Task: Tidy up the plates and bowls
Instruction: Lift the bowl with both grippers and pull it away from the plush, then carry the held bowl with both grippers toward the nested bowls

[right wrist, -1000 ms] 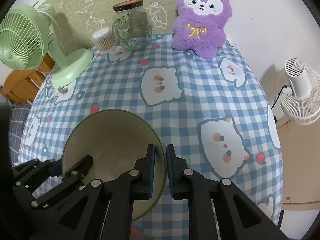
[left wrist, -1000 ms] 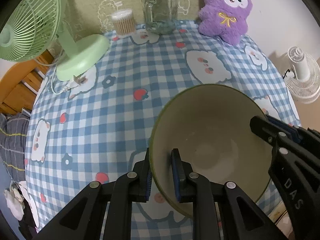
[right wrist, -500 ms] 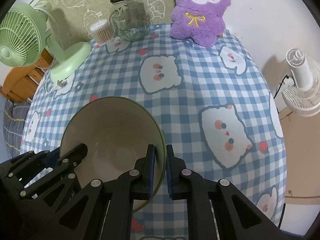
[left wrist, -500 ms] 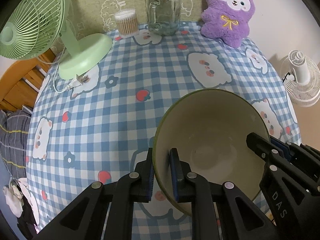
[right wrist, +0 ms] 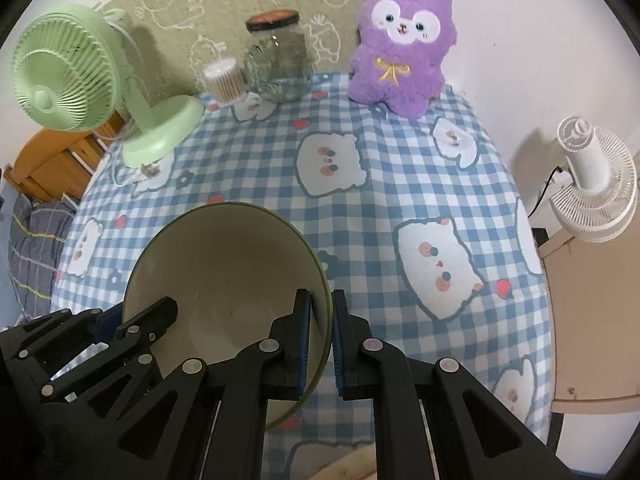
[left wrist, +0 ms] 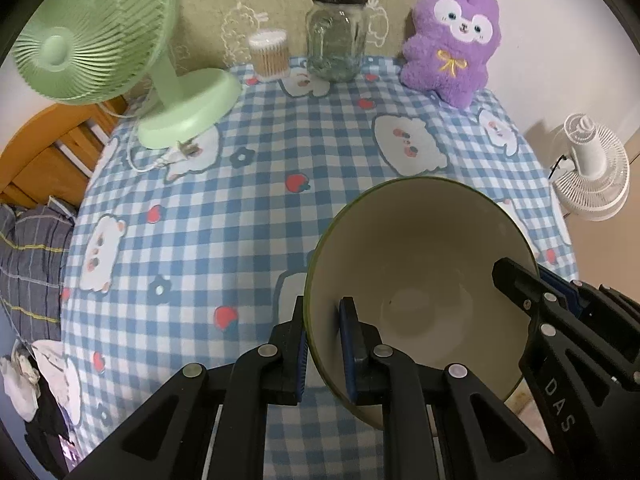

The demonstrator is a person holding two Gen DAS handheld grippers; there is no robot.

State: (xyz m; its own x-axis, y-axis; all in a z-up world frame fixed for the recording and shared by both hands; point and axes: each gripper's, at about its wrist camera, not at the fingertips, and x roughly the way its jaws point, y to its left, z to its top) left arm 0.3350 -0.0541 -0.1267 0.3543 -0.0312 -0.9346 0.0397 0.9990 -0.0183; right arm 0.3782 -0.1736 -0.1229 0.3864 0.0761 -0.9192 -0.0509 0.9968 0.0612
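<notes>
A cream bowl with a green rim is held up over the near part of the blue checked tablecloth. My left gripper is shut on the bowl's left rim. My right gripper is shut on the bowl's right rim; the bowl also shows in the right wrist view. The right gripper shows at the right of the left wrist view, and the left gripper at the lower left of the right wrist view. The bowl is empty inside.
At the table's far edge stand a green desk fan, a cotton-swab tub, a glass jar and a purple plush toy. A white fan stands off the table to the right. A pale rim shows at the bottom.
Both grippers and the bowl have drawn back towards the near edge and tilted up a little; more of the far wall and objects shows. Both grips are unchanged.
</notes>
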